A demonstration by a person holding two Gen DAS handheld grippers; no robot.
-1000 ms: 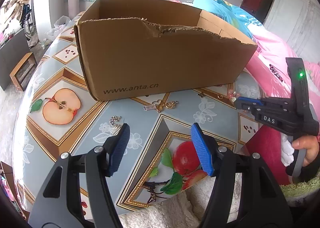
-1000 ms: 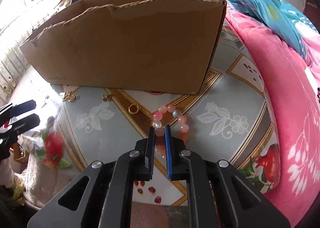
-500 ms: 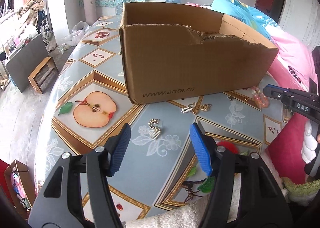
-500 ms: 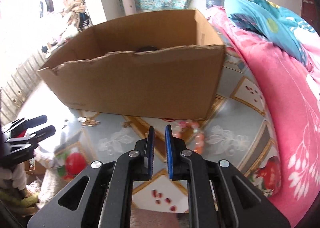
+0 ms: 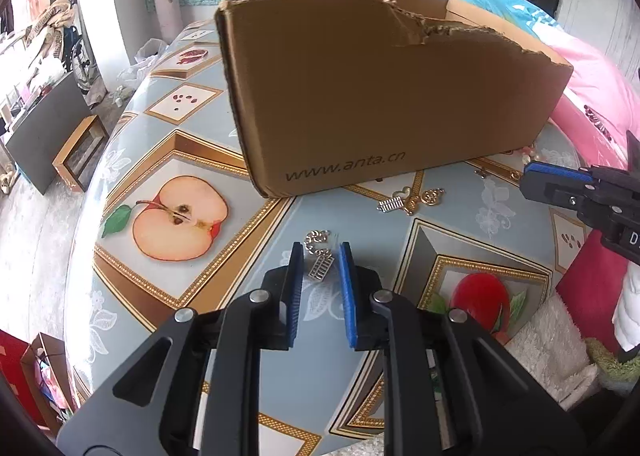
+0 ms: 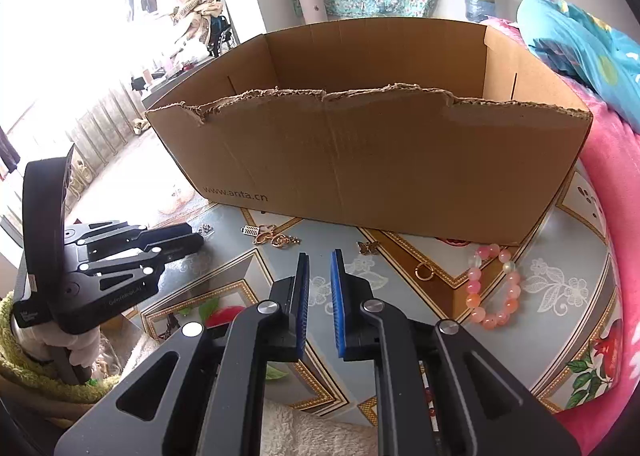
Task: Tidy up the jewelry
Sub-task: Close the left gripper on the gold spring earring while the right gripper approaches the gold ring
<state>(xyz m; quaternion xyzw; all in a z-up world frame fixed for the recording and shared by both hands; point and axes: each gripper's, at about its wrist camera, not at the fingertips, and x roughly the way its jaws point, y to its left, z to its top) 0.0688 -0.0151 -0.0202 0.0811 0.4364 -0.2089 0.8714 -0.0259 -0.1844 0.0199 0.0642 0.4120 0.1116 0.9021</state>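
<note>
The silver charm (image 5: 320, 264) lies on the table (image 5: 248, 256) before the cardboard box (image 5: 380, 95), long axis tilted up-right. Your left gripper (image 5: 320, 256) has just been closing; its pads flank the charm, whether touching I cannot tell. Your right gripper (image 6: 319, 268) is nearly closed, holding nothing.

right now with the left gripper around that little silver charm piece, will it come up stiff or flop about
Probably floppy: the silver charm looks like a curly link joined to a small ladder-shaped plate, so the free part should dangle. It looks thin and light, flat on the glossy tablecloth, so the left gripper, whose jaws have just been closing, could slide it.
</note>
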